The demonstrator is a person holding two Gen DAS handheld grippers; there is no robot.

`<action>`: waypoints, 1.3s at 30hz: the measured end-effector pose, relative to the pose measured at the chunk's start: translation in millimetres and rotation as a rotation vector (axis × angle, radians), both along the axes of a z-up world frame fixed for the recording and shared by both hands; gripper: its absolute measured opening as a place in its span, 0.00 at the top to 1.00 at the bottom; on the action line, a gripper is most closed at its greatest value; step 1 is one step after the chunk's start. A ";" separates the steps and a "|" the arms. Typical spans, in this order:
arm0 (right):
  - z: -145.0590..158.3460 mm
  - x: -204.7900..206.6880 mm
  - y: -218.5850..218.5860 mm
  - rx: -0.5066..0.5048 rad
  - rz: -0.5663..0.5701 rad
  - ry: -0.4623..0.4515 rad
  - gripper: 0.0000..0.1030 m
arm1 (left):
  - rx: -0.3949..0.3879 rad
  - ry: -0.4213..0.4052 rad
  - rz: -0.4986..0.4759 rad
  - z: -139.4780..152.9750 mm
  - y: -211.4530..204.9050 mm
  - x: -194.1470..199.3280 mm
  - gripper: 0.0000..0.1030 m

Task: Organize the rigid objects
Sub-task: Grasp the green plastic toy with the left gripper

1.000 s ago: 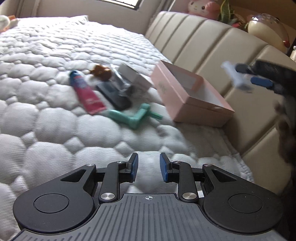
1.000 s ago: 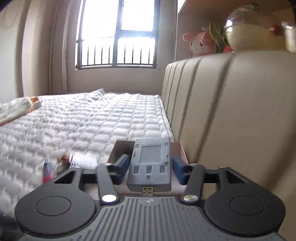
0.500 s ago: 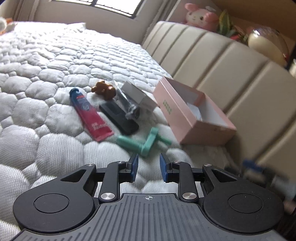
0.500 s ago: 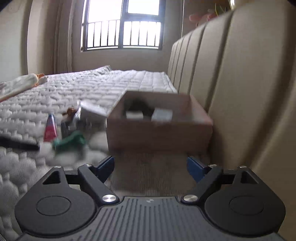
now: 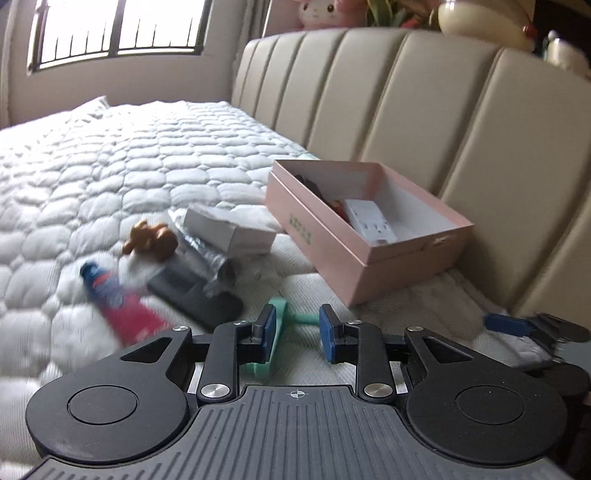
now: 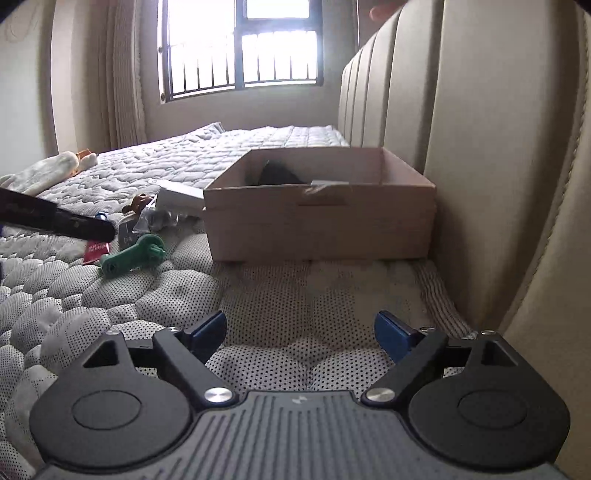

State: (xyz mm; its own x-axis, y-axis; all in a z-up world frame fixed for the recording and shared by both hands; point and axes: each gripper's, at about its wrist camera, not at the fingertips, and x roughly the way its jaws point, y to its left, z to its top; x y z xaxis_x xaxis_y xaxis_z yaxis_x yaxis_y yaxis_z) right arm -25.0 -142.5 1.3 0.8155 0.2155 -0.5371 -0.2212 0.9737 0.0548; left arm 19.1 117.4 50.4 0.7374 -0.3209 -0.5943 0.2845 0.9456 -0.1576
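Note:
A pink open box (image 5: 369,243) stands on the bed against the headboard, with a white device (image 5: 369,221) and a dark item inside; it also shows in the right wrist view (image 6: 317,221). A green plastic tool (image 5: 280,314) lies just ahead of my left gripper (image 5: 297,336), whose jaws stand a little apart and empty right over it. It also shows in the right wrist view (image 6: 133,254). A red tube (image 5: 122,302), black remote (image 5: 192,291), brown toy (image 5: 151,238) and white carton (image 5: 229,229) lie left of the box. My right gripper (image 6: 300,334) is wide open and empty, low over the mattress before the box.
The padded beige headboard (image 5: 424,110) runs along the right. A clear plastic bag (image 5: 207,254) lies among the items. A pink plush (image 5: 325,14) and a round lamp (image 5: 480,18) sit above the headboard. The window (image 6: 240,48) is at the far end.
My right gripper let go of the white device into the box, opened wide and drew back low. My left gripper moved forward and down toward the green tool.

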 end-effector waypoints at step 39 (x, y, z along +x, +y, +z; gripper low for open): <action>-4.6 5.6 -11.9 0.084 -0.007 0.027 0.15 | 0.132 0.032 -0.143 -28.8 -29.3 26.1 0.51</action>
